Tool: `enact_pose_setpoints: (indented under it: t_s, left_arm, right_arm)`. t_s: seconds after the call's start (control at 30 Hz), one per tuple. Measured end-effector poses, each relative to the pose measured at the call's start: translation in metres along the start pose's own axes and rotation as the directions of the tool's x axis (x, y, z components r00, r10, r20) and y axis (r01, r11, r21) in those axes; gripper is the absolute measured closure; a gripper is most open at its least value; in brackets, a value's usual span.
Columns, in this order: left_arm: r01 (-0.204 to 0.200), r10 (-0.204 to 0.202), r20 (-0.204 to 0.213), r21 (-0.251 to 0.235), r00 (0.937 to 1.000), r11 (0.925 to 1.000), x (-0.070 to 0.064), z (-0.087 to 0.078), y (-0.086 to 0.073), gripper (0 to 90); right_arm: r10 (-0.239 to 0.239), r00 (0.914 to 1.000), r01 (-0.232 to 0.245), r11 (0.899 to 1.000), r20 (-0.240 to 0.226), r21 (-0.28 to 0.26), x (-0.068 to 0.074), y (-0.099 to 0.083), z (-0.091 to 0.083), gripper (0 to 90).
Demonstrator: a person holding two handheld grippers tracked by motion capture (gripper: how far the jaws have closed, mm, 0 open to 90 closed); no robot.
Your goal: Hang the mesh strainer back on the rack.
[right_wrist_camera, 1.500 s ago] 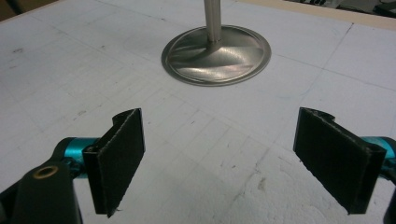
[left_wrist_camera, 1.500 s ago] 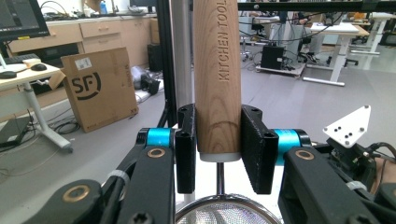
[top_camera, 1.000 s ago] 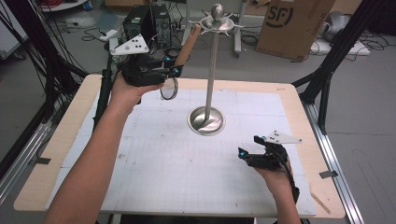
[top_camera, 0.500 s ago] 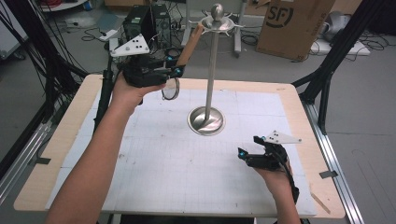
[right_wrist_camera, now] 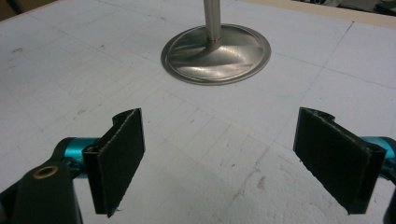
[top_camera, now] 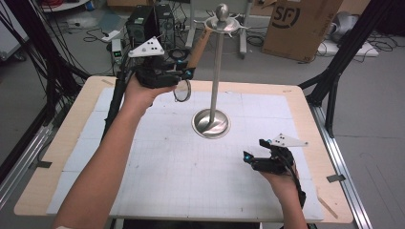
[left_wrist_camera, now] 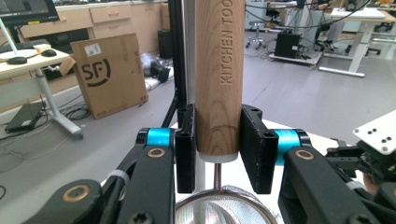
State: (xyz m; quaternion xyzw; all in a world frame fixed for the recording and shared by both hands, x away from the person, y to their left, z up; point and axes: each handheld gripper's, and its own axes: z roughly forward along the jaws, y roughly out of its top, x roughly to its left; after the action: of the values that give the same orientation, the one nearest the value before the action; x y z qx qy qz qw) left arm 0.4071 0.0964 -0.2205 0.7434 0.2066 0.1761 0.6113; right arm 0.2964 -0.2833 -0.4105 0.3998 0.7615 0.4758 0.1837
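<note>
The white gridded surface (top_camera: 157,176) carries a steel stand (top_camera: 212,121) at centre. The left gripper (top_camera: 184,74) is clamped on the wooden handle (left_wrist_camera: 219,74) of a mesh strainer (top_camera: 182,90), raised beside the pole. The right gripper (top_camera: 258,155) is held near the surface, jaws spread wide and empty.

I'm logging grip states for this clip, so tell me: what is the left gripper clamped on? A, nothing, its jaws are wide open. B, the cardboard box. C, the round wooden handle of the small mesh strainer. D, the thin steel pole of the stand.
C: in the left gripper view the left gripper has both black jaws pressed against the round wooden handle of the small mesh strainer, stamped KITCHEN TOO.
</note>
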Motion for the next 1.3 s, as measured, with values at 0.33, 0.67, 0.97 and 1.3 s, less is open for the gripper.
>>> enact_pose_setpoints:
  t_s: [0.33, 0.67, 0.97, 1.3]
  left_arm:
    - [0.032, -0.032, 0.006, 0.013, 0.9995, 0.9994, -0.001, 0.017, -0.006, 69.1]
    - [0.012, -0.007, -0.074, 0.060, 0.9972, 0.9981, -0.004, 0.021, -0.005, 59.6]
    - [0.029, -0.022, -0.077, 0.097, 0.9968, 0.9948, -0.004, 0.016, -0.011, 40.0]
    - [0.055, -0.052, -0.031, 0.085, 0.9982, 0.9949, -0.003, 0.003, -0.022, 31.6]
  right_arm:
    - [0.004, 1.0000, -0.004, 1.000, -0.001, -0.005, -0.001, 0.000, -0.001, 15.6]
    - [-0.001, 1.0000, 0.001, 1.000, -0.002, -0.005, 0.000, 0.000, -0.001, 15.5]
    - [-0.004, 1.0000, 0.004, 1.000, -0.003, 0.002, 0.000, 0.000, 0.000, 15.5]
    - [-0.004, 1.0000, 0.004, 1.000, -0.001, 0.014, 0.000, -0.002, 0.001, 15.5]
